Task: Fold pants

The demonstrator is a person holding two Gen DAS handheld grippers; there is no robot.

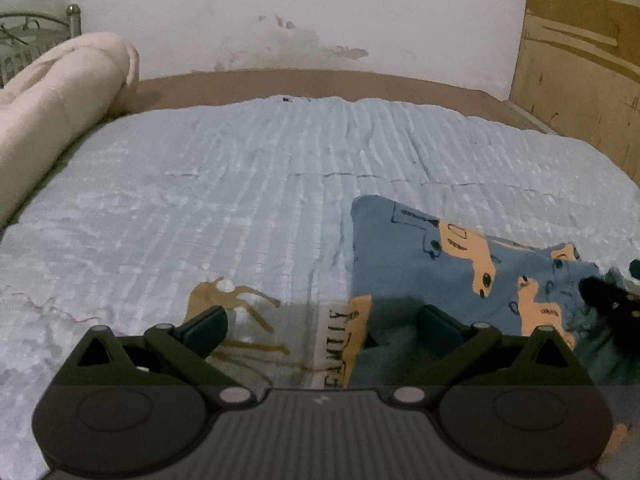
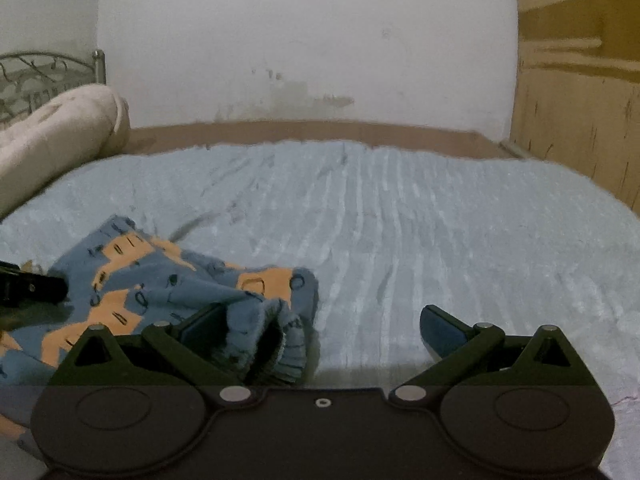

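Surface: a bed with a pale blue ribbed quilt [image 1: 248, 184]; the pants lie on its near part, with bare quilt beyond them.
Left gripper [image 1: 322, 326]: jaws spread wide, gripping nothing; it sits low over the quilt's deer print, its right finger over the left edge of the pants.
Right gripper [image 2: 322, 326]: also spread and empty; a bunched ribbed hem or waistband of the pants lies just by its left finger, but whether they touch I cannot tell.
Pants [image 2: 168, 284]: blue knit with orange patches and small dark drawn shapes, heaped and creased between the two grippers, not laid flat.
Handling: judged light, soft and limp; the cloth will sag and drag on the textured quilt, not slide, and will keep no shape when lifted.
Where to hold: probably the ribbed band near the right gripper and the smoother far corner in the left view, pinching one thickness at an edge so the pants can be pulled out flat first.
Roll [image 1: 60, 108]: a cream bedding roll at far left.
Backdrop: a stained white wall [image 2: 304, 40], a metal headboard at left, a wooden panel at right.
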